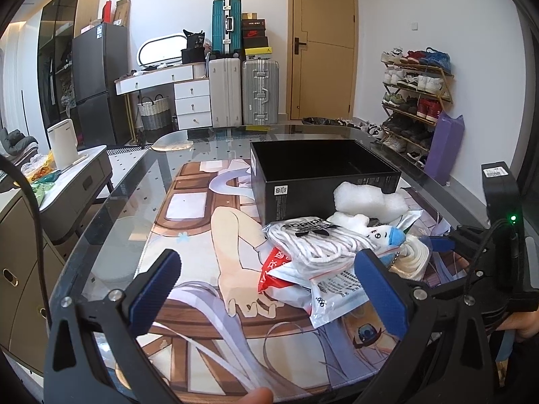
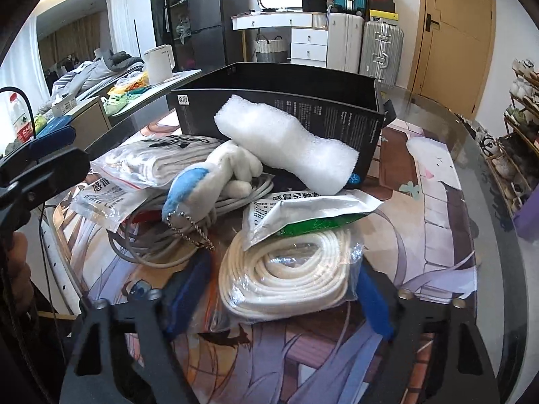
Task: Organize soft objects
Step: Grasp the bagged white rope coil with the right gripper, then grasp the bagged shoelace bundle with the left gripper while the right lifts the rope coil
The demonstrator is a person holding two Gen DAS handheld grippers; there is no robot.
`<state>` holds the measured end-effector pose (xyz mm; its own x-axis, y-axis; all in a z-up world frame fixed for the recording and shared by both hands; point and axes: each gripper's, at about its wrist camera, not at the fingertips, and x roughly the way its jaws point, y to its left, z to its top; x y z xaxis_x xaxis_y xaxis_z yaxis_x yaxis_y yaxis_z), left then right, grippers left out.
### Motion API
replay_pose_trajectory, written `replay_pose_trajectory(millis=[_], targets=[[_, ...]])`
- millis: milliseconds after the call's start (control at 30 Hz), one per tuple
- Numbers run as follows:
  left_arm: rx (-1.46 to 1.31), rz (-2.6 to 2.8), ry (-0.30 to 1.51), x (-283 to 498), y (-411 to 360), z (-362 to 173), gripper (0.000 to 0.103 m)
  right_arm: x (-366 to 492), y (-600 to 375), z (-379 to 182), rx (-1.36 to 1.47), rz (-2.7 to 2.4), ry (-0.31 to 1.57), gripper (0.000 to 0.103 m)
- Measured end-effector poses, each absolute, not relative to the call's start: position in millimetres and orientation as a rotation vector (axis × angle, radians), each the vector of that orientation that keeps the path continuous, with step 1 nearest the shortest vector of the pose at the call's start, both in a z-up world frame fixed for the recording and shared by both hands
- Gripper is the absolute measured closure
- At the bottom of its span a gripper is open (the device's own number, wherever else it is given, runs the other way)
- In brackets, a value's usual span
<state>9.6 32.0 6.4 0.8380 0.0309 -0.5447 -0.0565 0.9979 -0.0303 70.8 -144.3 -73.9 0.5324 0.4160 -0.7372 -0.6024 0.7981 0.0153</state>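
Note:
A pile of soft things lies on the printed mat in front of an open black box [image 1: 323, 175] [image 2: 279, 101]. It holds a white foam piece [image 2: 286, 148] [image 1: 370, 200], a white-and-blue plush keychain [image 2: 209, 181] [image 1: 387, 234], a bagged Adidas textile [image 1: 313, 239] [image 2: 158, 158], medicine sachets [image 2: 303, 212] and a bagged coil of white rope [image 2: 286, 279]. My left gripper [image 1: 266, 286] is open and empty, left of the pile. My right gripper [image 2: 283, 289] is open, with its fingers on either side of the rope bag.
The glass table's edge [image 1: 111, 202] curves on the left, with a side cabinet and white kettle [image 1: 64, 144] beyond. Suitcases [image 1: 259, 91], drawers and a door stand at the back. A shoe rack [image 1: 414, 94] is on the right. Grey cable [image 2: 151, 245] lies under the plush.

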Motion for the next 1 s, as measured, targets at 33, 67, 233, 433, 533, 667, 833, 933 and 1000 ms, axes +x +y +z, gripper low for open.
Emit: replay_pose_trajectory(millis=[33,67,233,433,533,667,833,933,1000], targets=[[-0.045,0.045,0.577,10.3,31.1,5.9,0.000,70.2,-145.7,-73.7,-0.251,0.619,0.801,0.032],[-0.044,0.043,0.577,10.7,30.4,5.6,0.000,68.8,-148.7,-73.4,-0.244,0.624,0.800,0.036],[-0.039,0.044,0.577,10.5,28.0,5.7,0.000,60.0,-159.7,-73.1,-0.240,0.642,0.787,0.043],[-0.041,0.043,0.575,10.5,27.5,6.7,0.000,44.8,-174.4,-67.2,-0.212,0.667,0.767,0.046],[-0.043,0.039,0.574,10.2,27.4,8.1,0.000,36.2,-177.8,-62.7,-0.218,0.671,0.748,0.046],[-0.040,0.035,0.575,10.3,25.9,10.3,0.000,25.0,-185.5,-55.4,-0.206,0.673,0.719,0.046],[-0.035,0.028,0.584,13.2,25.2,11.0,0.000,16.0,-200.1,-42.3,-0.174,0.655,0.676,0.046],[-0.024,0.025,0.591,17.1,22.5,11.9,0.000,14.6,-205.9,-33.5,-0.156,0.638,0.648,0.046],[-0.008,0.018,0.597,20.8,19.0,12.4,0.000,14.4,-208.4,-29.4,-0.147,0.628,0.634,0.046]])
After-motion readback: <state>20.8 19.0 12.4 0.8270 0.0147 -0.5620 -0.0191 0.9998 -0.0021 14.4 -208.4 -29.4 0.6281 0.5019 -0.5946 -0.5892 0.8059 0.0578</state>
